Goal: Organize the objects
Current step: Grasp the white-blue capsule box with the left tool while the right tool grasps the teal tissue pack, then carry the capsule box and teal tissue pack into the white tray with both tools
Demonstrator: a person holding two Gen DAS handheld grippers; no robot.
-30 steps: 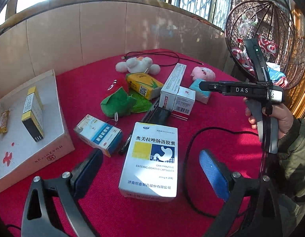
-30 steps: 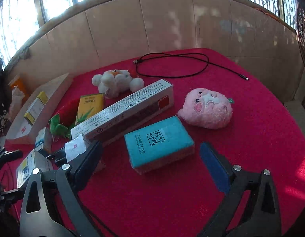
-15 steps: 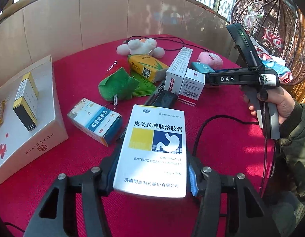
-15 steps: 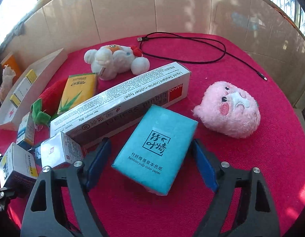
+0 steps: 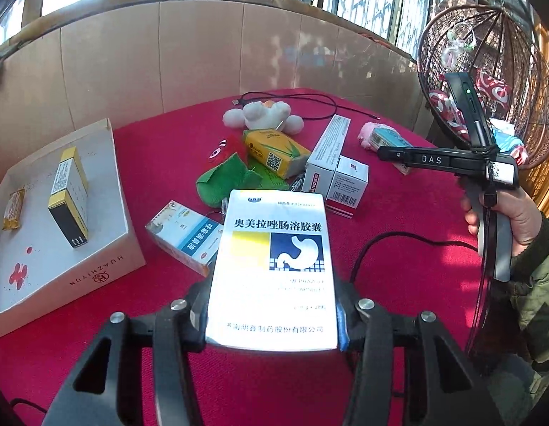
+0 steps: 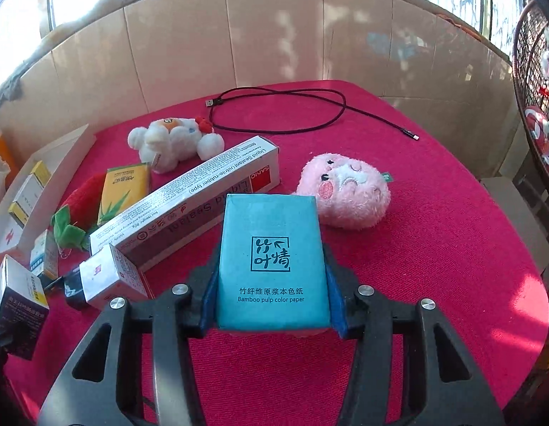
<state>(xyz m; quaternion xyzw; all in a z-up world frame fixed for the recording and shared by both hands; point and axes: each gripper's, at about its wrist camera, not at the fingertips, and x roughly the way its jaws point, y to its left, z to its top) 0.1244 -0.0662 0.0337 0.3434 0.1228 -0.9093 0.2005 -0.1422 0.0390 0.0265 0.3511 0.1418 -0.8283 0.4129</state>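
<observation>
A red-covered desk (image 6: 452,248) carries scattered boxes and soft toys. The left gripper (image 5: 271,316) has its jaws closed on the sides of one large white medicine box (image 5: 274,266), held flat and raised above the desk. The right gripper (image 6: 271,305) has its jaws closed on the sides of one teal tissue pack (image 6: 271,262), marked "Bamboo pulp color paper".

Three soft toys lie on the desk: one white plush (image 6: 171,142) at the back, one pink plush (image 6: 345,191) just beyond the tissue pack, and one red strawberry plush with green leaves (image 5: 228,174).

Beside them lie one yellow tissue pack (image 6: 127,184), one long white sealant box (image 6: 189,198), one small white box (image 6: 111,277) at its near end, and one blue-and-white medicine box (image 5: 185,238).

One open cardboard tray (image 5: 97,273) sits at the left edge of the desk. Inside it are two things: one yellow-and-black box (image 5: 68,195) and one small wrapped snack (image 5: 13,209), apart from each other.

One black cable (image 6: 292,110) loops at the back of the desk.
</observation>
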